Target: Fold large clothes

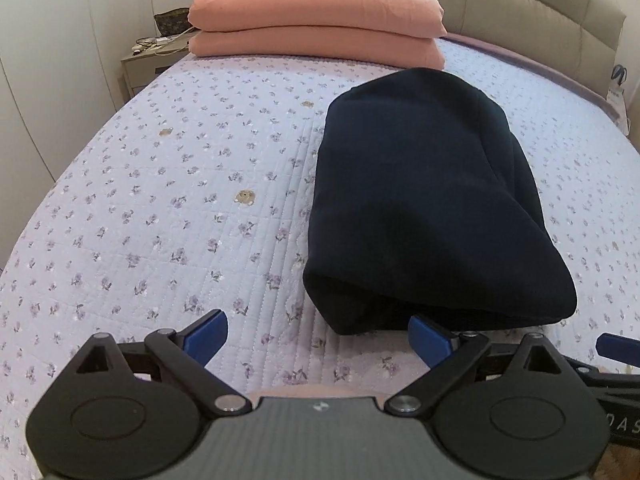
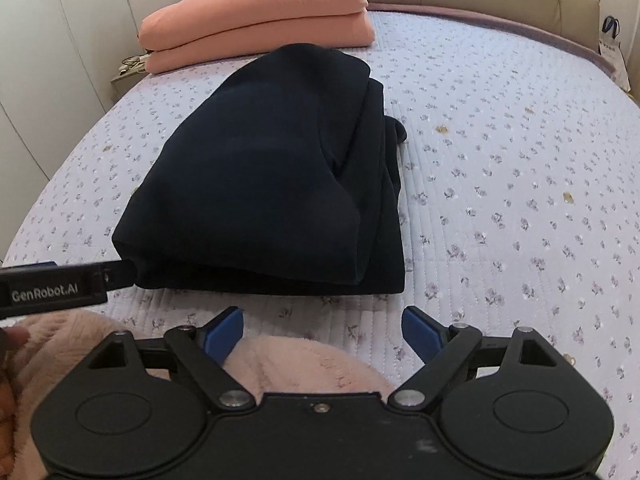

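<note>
Folded navy garment [image 1: 424, 200] lies lengthwise toward the pink bedding [image 1: 316, 24]; untouched.

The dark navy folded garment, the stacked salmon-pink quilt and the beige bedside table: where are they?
dark navy folded garment [image 2: 256, 184]: right wrist view, middle of its top layer.
stacked salmon-pink quilt [image 1: 316, 24]: left wrist view, front of the stack.
beige bedside table [image 1: 138, 74]: left wrist view, its front.

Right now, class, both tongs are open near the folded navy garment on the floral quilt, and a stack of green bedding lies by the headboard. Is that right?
Not quite: the bedding by the headboard is salmon pink, not green, as the left wrist view shows. The rest holds: the left tongs and right tongs are open near the folded navy garment on the floral quilt.
</note>
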{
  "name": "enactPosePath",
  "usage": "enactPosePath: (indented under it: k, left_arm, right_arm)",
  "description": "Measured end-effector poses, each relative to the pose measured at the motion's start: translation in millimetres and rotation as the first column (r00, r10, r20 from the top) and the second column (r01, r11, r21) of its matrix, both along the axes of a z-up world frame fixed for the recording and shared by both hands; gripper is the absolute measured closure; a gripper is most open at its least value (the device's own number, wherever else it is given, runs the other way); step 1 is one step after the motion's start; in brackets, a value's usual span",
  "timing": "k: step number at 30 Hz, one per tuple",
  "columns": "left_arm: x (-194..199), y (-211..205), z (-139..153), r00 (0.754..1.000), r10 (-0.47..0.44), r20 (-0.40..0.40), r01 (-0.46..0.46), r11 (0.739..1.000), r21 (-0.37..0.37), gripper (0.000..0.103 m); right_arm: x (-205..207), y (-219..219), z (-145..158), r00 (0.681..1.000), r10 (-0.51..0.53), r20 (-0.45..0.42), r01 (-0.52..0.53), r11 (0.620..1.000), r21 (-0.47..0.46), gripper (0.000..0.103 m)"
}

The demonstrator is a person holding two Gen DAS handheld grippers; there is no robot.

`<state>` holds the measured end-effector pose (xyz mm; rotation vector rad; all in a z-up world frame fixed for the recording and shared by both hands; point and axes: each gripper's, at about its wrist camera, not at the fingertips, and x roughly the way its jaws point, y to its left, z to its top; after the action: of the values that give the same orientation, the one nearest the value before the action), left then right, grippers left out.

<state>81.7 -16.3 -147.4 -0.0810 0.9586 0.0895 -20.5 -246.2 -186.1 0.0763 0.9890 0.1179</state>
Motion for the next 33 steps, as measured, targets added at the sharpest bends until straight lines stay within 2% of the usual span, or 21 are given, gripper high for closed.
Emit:
enactPosePath:
  k: [4, 33]
  left_arm:
    - [0, 2, 0, 1.000, 0.002, 0.001, -0.002, 1.000, -0.005, 0.005]
    - [3, 5, -5, 1.000, 0.005, -0.028, -0.006, 1.000, -0.023, 0.005]
  right_arm:
    - [2, -5, -3, 1.000, -0.012, -0.016, 0.012, 0.999, 0.033, 0.001]
    - [3, -11, -5, 0.999, -0.009, -0.044, 0.012, 0.997, 0.073, 0.001]
